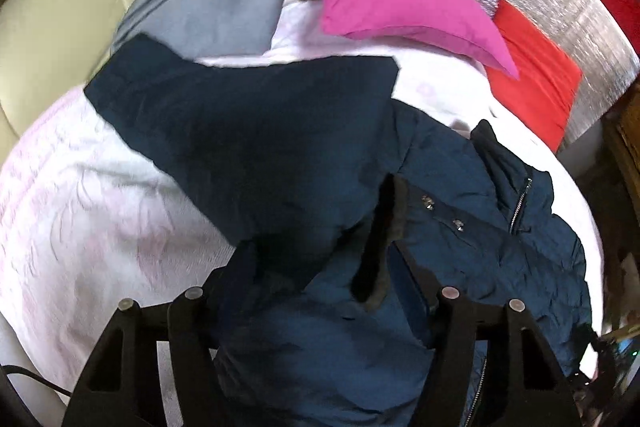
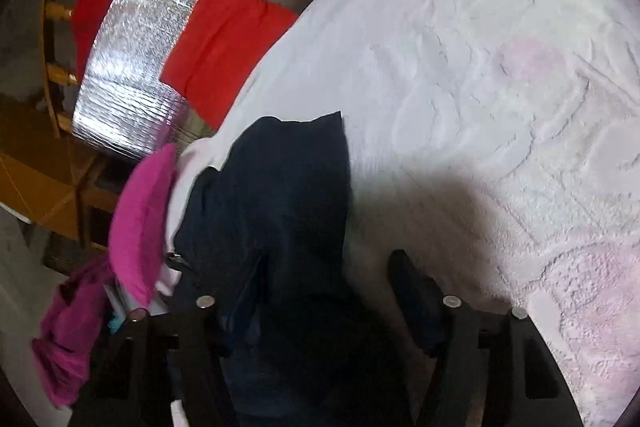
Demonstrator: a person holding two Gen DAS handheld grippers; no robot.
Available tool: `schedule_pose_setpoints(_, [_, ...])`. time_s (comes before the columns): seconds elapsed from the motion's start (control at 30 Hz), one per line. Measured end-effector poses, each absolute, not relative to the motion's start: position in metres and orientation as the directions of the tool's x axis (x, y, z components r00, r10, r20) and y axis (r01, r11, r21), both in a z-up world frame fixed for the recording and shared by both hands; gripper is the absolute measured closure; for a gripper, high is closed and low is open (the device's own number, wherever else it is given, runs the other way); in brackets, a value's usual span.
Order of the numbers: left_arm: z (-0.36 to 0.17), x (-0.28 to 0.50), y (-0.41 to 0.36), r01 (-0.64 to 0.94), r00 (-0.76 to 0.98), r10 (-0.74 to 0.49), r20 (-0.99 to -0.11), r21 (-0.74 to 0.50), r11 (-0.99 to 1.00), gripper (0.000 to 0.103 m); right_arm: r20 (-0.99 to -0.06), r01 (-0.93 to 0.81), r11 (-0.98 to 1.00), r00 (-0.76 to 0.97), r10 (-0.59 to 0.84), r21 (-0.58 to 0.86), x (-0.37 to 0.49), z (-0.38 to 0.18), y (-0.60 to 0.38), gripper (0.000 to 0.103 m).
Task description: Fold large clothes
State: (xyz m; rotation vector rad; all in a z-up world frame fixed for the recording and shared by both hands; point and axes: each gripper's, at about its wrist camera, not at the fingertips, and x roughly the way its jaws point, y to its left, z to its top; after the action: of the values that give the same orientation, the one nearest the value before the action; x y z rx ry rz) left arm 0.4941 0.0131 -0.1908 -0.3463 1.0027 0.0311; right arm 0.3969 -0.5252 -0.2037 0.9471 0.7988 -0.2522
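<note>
the left gripper (image 1: 320, 279) straddles the navy jacket (image 1: 460, 227) on the white bedspread (image 1: 80, 207); the right gripper (image 2: 320, 279) straddles its sleeve (image 2: 280, 187); whether either pinches, i cannot tell.

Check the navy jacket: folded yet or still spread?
Partly folded. One sleeve lies flat, stretched across the white bedspread, while the jacket body is bunched, its zipper side rumpled. No neat fold shows.

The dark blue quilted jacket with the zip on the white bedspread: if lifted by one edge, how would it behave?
The dark blue quilted jacket would probably sag and drape; it already lies creased. Its padding suggests bulk, likely springing open. The smooth shell may slip.
</note>
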Motion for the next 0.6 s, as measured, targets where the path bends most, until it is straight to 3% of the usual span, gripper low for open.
schedule_pose_setpoints(0.03, [-0.194,0.494,0.013,-0.185,0.532,-0.143,-0.835,-0.279,0.943,0.035,-0.706,0.516,0.584,0.693,0.145,0.627,0.397,-0.204,-0.524,0.046])
schedule_pose_setpoints(0.07, [-0.198,0.494,0.012,-0.182,0.517,-0.160,-0.841,-0.290,0.940,0.035,-0.704,0.508,0.587,0.693,0.156,0.630,0.394,-0.205,-0.524,0.062])
schedule_pose_setpoints(0.2, [-0.207,0.492,0.007,-0.167,0.484,-0.223,-0.846,-0.340,0.925,0.035,-0.710,0.498,0.621,0.691,0.137,0.605,0.389,-0.199,-0.517,0.073])
schedule_pose_setpoints(0.33, [-0.209,0.491,-0.014,-0.133,0.486,-0.215,-0.847,-0.315,0.940,0.035,-0.703,0.475,0.654,0.700,0.125,0.589,0.382,-0.187,-0.510,0.073])
schedule_pose_setpoints(0.53, [-0.222,0.505,-0.034,-0.083,0.464,-0.211,-0.860,-0.279,0.957,0.035,-0.731,0.484,0.676,0.672,0.120,0.556,0.377,-0.192,-0.506,0.063])
schedule_pose_setpoints(0.6, [-0.224,0.508,-0.036,-0.067,0.478,-0.225,-0.849,-0.290,0.955,0.054,-0.737,0.485,0.685,0.666,0.115,0.544,0.378,-0.194,-0.505,0.063])
